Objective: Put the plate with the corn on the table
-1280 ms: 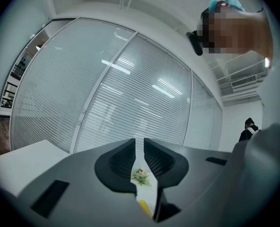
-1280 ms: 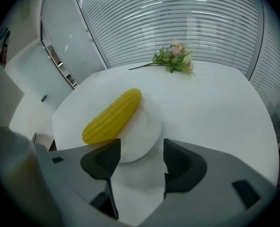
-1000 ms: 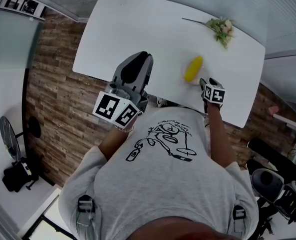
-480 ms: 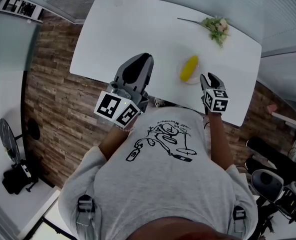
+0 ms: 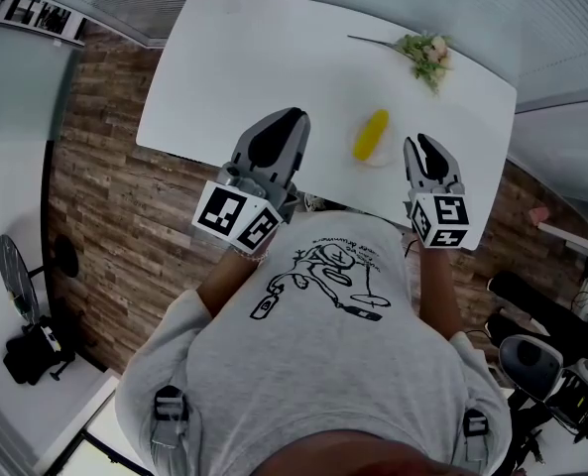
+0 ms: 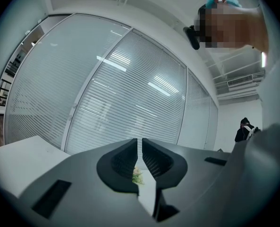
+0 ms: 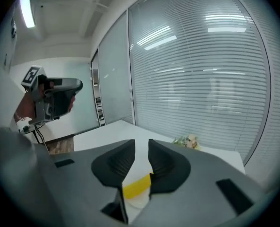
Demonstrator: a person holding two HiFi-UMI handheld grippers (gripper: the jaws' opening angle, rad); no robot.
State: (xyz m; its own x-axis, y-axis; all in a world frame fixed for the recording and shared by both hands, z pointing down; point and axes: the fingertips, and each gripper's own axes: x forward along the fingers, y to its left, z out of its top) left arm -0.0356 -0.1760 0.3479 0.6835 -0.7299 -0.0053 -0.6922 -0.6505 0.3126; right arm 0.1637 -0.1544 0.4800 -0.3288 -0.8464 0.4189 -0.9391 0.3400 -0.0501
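**Item: plate (image 5: 382,159) with corn (image 5: 371,134).** The white plate sits flat on the white table (image 5: 254,58), close to the edge nearest the person. The corn lies on top of it. The cob's long axis points away from the person, its far end leaning slightly toward the right. Judged from how it lies, the plate is already set down.

**Right gripper (image 5: 422,147).** It is just to the right of the plate, level with it and not touching it. Its jaws are closing with a narrow gap left and nothing between the pads (its own view shows the cob and plate rim through the gap, beyond the tips). It is the nearer of the two tools. Any further reach for the plate would be a short move leftward, meeting the cob side-on.

**Left gripper (image 5: 286,122).** It is to the left of the plate, farther off than the right one, over the near table edge. Its jaws are pressed almost together and hold nothing (only a thin slit shows between them).

**Flower sprig (image 5: 427,53).** It lies beyond the plate and to its right, well apart, near the table's far edge, with its thin stem trailing to the left.
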